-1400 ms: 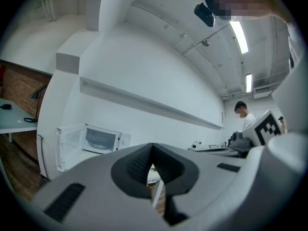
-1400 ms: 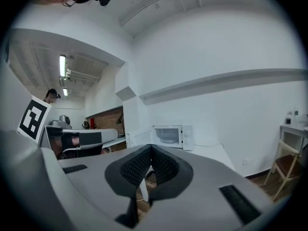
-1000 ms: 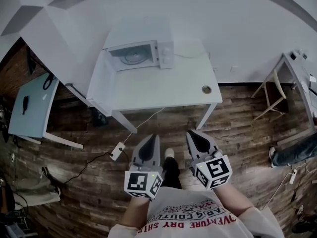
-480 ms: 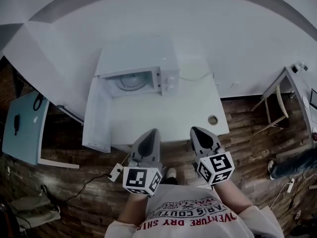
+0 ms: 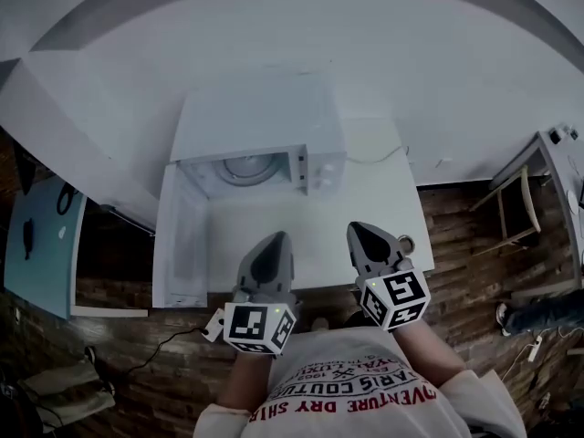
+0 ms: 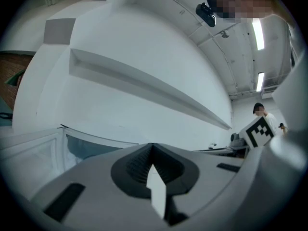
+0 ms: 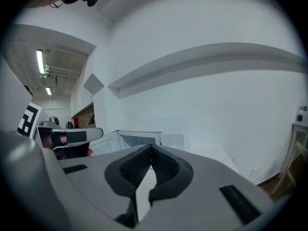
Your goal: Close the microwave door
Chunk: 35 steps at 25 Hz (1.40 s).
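The white box-shaped microwave is set at the far side of the white rectangular table, and its white door is swung wide open on the left, reaching toward the near table edge. The grey left gripper and grey right gripper are held side by side over that near edge, each with its jaws pressed together on nothing, probably because a push rather than a grasp is called for. Nothing is seen between door and cavity, and a small round object near the table's right corner is kept well apart from the door.
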Each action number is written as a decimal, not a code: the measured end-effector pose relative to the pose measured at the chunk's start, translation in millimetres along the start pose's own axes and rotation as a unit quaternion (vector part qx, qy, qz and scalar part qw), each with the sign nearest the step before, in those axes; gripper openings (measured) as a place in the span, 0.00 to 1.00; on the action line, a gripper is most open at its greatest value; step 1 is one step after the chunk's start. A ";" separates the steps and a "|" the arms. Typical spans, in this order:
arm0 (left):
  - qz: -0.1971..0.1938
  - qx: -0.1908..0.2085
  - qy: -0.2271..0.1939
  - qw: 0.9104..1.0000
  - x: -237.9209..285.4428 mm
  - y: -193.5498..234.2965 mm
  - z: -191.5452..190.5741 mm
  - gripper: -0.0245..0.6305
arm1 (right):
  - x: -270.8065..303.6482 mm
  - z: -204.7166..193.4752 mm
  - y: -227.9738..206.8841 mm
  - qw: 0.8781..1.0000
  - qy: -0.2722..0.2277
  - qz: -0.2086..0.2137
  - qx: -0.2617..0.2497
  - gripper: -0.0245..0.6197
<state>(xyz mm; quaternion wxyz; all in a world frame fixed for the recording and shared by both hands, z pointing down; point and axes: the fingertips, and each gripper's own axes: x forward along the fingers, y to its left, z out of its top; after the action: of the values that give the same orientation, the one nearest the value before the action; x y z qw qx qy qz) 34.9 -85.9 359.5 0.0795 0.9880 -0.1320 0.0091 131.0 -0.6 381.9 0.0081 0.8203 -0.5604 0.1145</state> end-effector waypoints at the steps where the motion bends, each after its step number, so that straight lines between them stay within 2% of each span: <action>1: 0.006 -0.003 0.002 1.000 3.7 4.3 -2.0 0.04 | 7.3 1.8 -1.9 1.000 0.001 0.005 -0.002 0.06; 8: 0.081 -0.017 0.003 0.997 28.2 31.6 -6.7 0.04 | 63.4 16.4 -21.0 0.999 0.011 0.046 -0.018 0.06; 16: 0.178 -0.032 0.001 0.984 49.8 52.0 -10.6 0.04 | 127.9 24.7 -41.3 0.994 0.037 0.085 -0.057 0.06; 20: 0.214 -0.040 0.012 0.976 45.5 60.9 -18.7 0.04 | 154.1 25.8 -49.9 0.993 0.037 0.085 -0.071 0.06; 24: 0.285 -0.032 0.023 0.958 15.7 77.7 -25.2 0.04 | 173.9 21.8 -46.5 0.992 0.039 0.096 -0.068 0.06; 30: 0.362 -0.036 0.027 0.931 -33.2 100.7 -34.3 0.04 | 190.1 20.5 -42.8 0.992 0.028 0.086 -0.087 0.06; 35: 0.426 -0.003 0.028 0.905 -80.5 124.8 -31.8 0.04 | 200.8 21.3 -47.0 0.993 0.031 0.079 -0.085 0.06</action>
<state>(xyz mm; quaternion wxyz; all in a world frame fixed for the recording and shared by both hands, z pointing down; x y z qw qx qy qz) -75.4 -178.7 407.1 0.0743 0.8370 -0.5376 0.0697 247.5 -170.4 406.1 0.0859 0.7658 -0.6305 0.0925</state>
